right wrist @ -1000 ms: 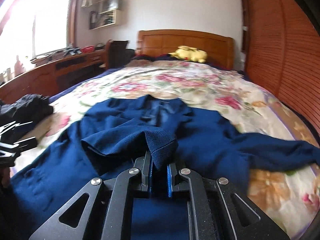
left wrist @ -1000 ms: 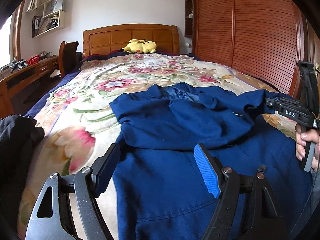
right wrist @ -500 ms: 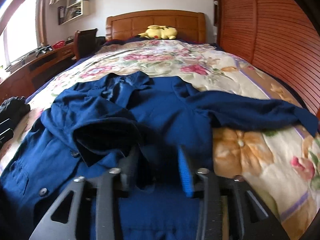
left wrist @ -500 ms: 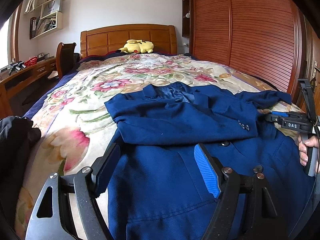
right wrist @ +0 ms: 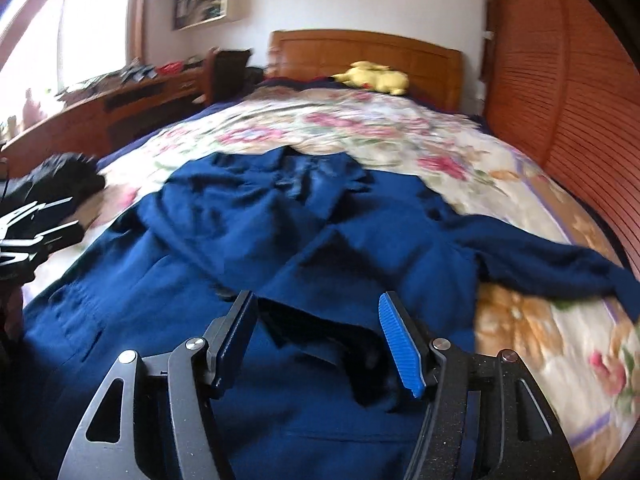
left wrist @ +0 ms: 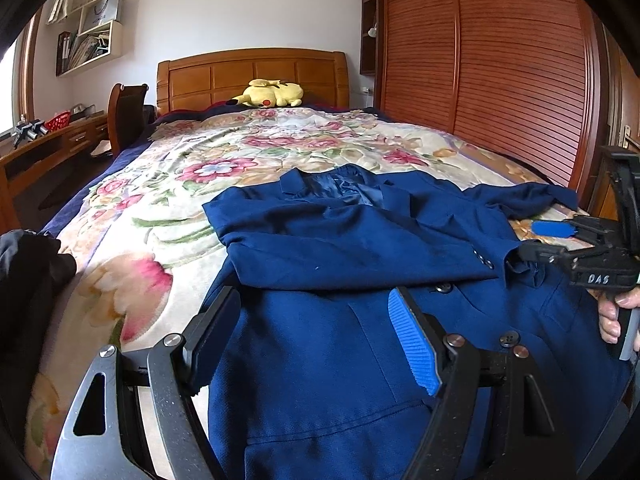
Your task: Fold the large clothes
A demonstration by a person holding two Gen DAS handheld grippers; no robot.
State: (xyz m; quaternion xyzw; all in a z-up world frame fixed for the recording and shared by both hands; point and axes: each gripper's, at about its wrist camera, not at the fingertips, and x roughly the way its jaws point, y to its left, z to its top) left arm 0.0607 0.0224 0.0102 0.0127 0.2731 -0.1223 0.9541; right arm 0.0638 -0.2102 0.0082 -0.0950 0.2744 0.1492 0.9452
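A dark blue jacket (left wrist: 360,248) lies face up on the floral bedspread (left wrist: 168,208), collar toward the headboard. Its left sleeve is folded across the chest; the other sleeve (right wrist: 540,256) stretches out to the right. My left gripper (left wrist: 316,328) is open and empty, hovering over the jacket's lower front. My right gripper (right wrist: 320,332) is open and empty, just above the cuff end of the folded sleeve. It also shows at the right of the left wrist view (left wrist: 560,240), held by a hand.
A yellow plush toy (left wrist: 268,94) lies by the wooden headboard (left wrist: 252,72). A black garment (left wrist: 28,272) sits at the bed's left edge. A desk (left wrist: 48,148) and chair stand left; a wooden slatted wardrobe (left wrist: 500,80) runs along the right.
My right gripper carried the sleeve cuff across the jacket, then opened and let it go; the sleeve now lies folded over the chest. The left gripper stayed open and almost still.
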